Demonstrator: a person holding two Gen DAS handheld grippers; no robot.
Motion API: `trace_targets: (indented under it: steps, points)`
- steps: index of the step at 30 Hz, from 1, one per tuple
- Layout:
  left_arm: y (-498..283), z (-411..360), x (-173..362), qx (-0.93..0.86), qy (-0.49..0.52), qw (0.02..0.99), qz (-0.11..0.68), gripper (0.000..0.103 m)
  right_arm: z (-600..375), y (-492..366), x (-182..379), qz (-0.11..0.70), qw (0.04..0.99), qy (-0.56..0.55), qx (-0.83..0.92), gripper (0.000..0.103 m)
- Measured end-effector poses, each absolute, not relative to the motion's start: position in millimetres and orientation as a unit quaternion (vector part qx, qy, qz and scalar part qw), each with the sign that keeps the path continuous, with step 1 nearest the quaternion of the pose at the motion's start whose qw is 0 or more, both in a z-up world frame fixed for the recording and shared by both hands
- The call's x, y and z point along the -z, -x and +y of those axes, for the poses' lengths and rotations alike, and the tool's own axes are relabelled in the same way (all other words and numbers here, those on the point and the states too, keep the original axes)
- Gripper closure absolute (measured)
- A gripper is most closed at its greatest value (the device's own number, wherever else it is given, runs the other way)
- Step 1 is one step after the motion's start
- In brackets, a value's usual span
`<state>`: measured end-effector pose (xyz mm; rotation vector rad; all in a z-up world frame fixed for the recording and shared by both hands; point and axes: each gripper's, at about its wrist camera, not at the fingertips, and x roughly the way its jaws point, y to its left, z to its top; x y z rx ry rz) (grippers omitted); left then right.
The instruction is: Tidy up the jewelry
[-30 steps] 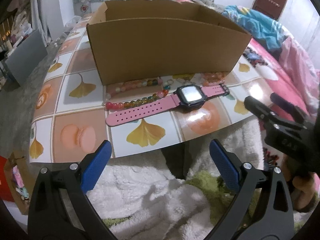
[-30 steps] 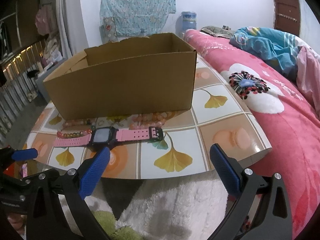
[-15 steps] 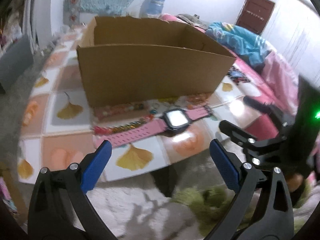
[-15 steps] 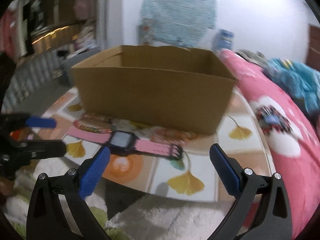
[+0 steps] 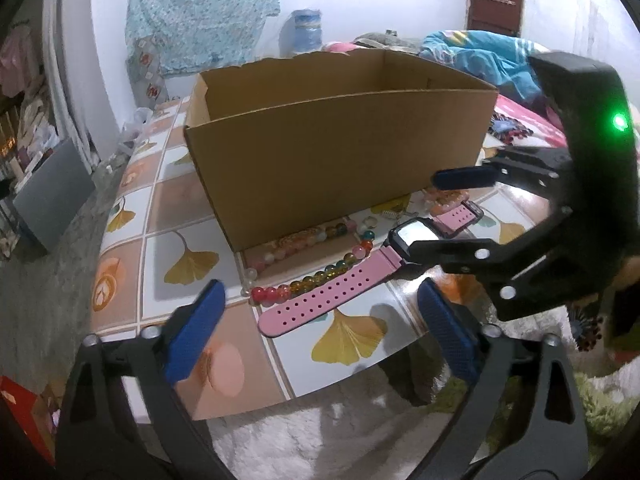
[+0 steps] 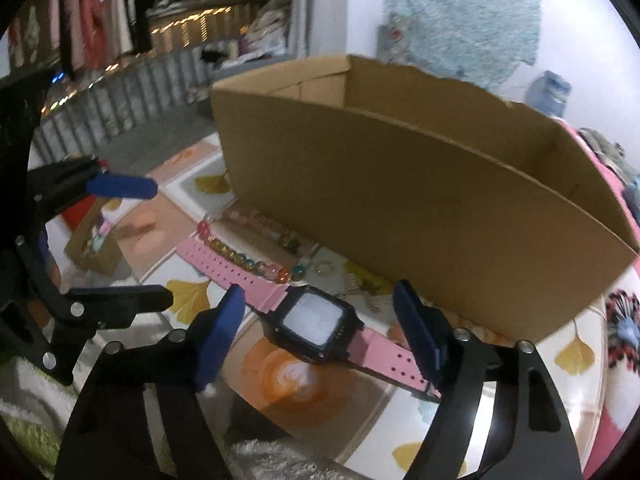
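A pink-strapped watch (image 5: 336, 288) with a black square face (image 6: 314, 318) lies on the tiled table in front of an open cardboard box (image 5: 340, 144), also in the right wrist view (image 6: 420, 216). A multicoloured bead bracelet (image 5: 308, 278) lies along the strap (image 6: 244, 258); a paler bead bracelet (image 5: 292, 242) lies against the box. My left gripper (image 5: 320, 328) is open, just short of the strap's free end. My right gripper (image 6: 320, 328) is open with its blue pads either side of the watch face; it shows in the left wrist view (image 5: 448, 212) too.
The tiled table (image 5: 132, 248) ends close in front of both grippers, with white fluffy fabric (image 5: 304, 436) below. A small ring (image 6: 325, 268) and small gold pieces lie by the box. A pink bed (image 6: 624, 320) is at the right, a grey box (image 5: 52, 196) at the left.
Both grippers have moved forward and inward to the watch. The right gripper now straddles the watch face; the left is close to the strap end. Nothing has been picked up.
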<state>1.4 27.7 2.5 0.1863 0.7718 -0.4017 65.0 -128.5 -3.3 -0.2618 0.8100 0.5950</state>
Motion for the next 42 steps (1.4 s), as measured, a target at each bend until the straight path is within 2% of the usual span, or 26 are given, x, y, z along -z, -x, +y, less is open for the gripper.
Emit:
trace_targets:
  steps: [2, 4, 7, 12, 14, 15, 22, 33, 42]
  points:
    - [-2, 24, 2, 0.202, -0.101, 0.898, 0.379, 0.032, -123, -66, 6, 0.391, 0.859, 0.144, -0.296, 0.03]
    - [-2, 21, 6, 0.216, -0.105, 0.892, 0.382, 0.049, -116, -67, 9, 0.398, 0.85, 0.165, -0.303, 0.03]
    - [1, 15, 8, 0.237, -0.115, 0.886, 0.382, 0.063, -111, -68, 18, 0.413, 0.837, 0.195, -0.301, 0.03]
    - [1, 10, 10, 0.259, -0.125, 0.88, 0.378, 0.074, -109, -67, 26, 0.436, 0.818, 0.207, -0.313, 0.032]
    - [2, 8, 11, 0.261, -0.13, 0.88, 0.375, 0.074, -111, -68, 26, 0.441, 0.815, 0.2, -0.317, 0.041]
    - [3, 8, 11, 0.26, -0.134, 0.881, 0.373, 0.074, -113, -68, 25, 0.445, 0.813, 0.196, -0.32, 0.05]
    - [9, 0, 15, 0.248, -0.153, 0.882, 0.37, 0.074, -122, -75, 20, 0.47, 0.798, 0.17, -0.336, 0.05]
    - [13, -9, 18, 0.196, -0.187, 0.889, 0.368, 0.07, -153, -101, 27, 0.533, 0.754, 0.007, -0.384, 0.05]
    - [12, -33, 25, 0.186, -0.225, 0.897, 0.333, 0.07, -156, -105, 27, 0.541, 0.744, -0.016, -0.393, 0.05]
